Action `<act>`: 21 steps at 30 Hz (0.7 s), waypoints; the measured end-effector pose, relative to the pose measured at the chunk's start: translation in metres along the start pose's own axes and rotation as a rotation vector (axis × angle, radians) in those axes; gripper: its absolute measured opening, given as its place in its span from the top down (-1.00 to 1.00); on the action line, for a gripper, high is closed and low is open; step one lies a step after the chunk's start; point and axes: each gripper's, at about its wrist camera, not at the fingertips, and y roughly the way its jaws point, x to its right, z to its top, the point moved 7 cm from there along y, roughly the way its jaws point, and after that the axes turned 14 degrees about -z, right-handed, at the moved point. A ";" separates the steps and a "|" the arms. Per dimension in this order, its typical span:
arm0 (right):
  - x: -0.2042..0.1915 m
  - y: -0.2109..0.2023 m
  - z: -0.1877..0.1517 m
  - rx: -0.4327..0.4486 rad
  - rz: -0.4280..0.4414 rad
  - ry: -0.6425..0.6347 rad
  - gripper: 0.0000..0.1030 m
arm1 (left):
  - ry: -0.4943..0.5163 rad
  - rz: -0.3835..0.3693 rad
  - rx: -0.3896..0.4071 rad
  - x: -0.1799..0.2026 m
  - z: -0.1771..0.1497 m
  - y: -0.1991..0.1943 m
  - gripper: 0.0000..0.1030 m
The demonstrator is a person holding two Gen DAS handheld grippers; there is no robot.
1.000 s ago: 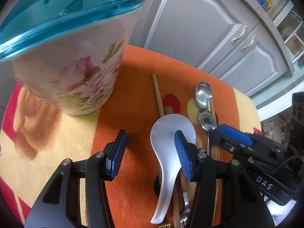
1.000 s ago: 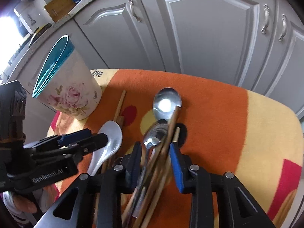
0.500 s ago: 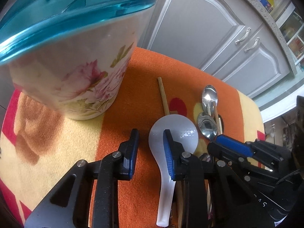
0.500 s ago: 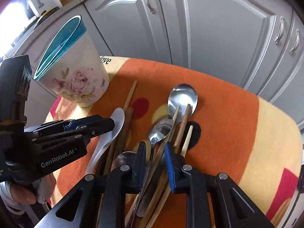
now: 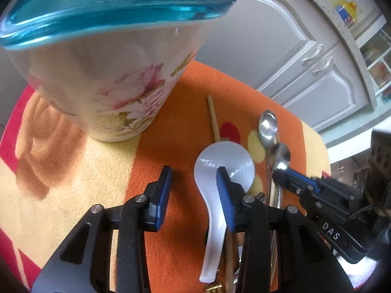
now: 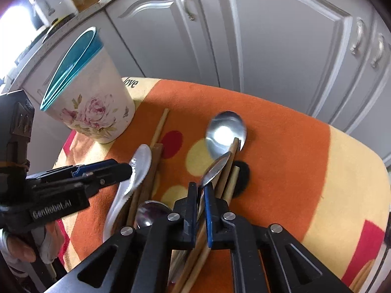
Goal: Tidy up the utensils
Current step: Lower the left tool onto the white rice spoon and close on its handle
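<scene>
While the left gripper (image 5: 194,183) hangs with fingers apart beside the white spoon (image 5: 223,163) at lower centre, having just widened, the right gripper (image 6: 200,195) has just closed, clamped on a small metal spoon (image 6: 216,167); the flowered holder (image 6: 90,107) stands upper left.

we see grey cabinet doors (image 6: 281,56) with metal handles (image 6: 186,5) behind an orange, yellow and red patterned cloth (image 6: 293,146). a yellow bottle (image 5: 344,12) stands on the speckled countertop (image 5: 325,2) above.
</scene>
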 end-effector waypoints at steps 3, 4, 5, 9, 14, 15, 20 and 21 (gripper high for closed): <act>0.013 -0.003 -0.007 -0.008 0.000 0.034 0.90 | -0.003 0.002 0.011 0.001 0.000 0.000 0.24; 0.017 -0.004 -0.009 -0.009 -0.001 0.045 0.90 | -0.006 -0.002 0.015 0.001 0.000 -0.001 0.21; 0.020 -0.006 -0.011 -0.009 -0.003 0.052 0.90 | -0.009 -0.012 0.014 0.001 -0.001 -0.001 0.19; 0.026 -0.011 -0.017 -0.007 -0.009 0.065 0.90 | -0.022 -0.064 -0.015 0.004 -0.009 -0.005 0.10; 0.024 -0.009 -0.020 -0.006 0.003 0.077 0.90 | 0.007 -0.073 -0.051 0.008 -0.024 -0.011 0.04; 0.025 -0.008 -0.020 -0.009 0.012 0.088 0.90 | 0.017 -0.069 -0.053 0.009 -0.025 -0.011 0.04; 0.024 -0.013 -0.021 0.000 0.037 0.121 0.90 | 0.046 -0.041 -0.063 0.013 -0.027 -0.007 0.04; 0.023 -0.015 -0.022 0.003 0.040 0.118 0.90 | 0.055 -0.039 -0.063 0.014 -0.026 -0.006 0.04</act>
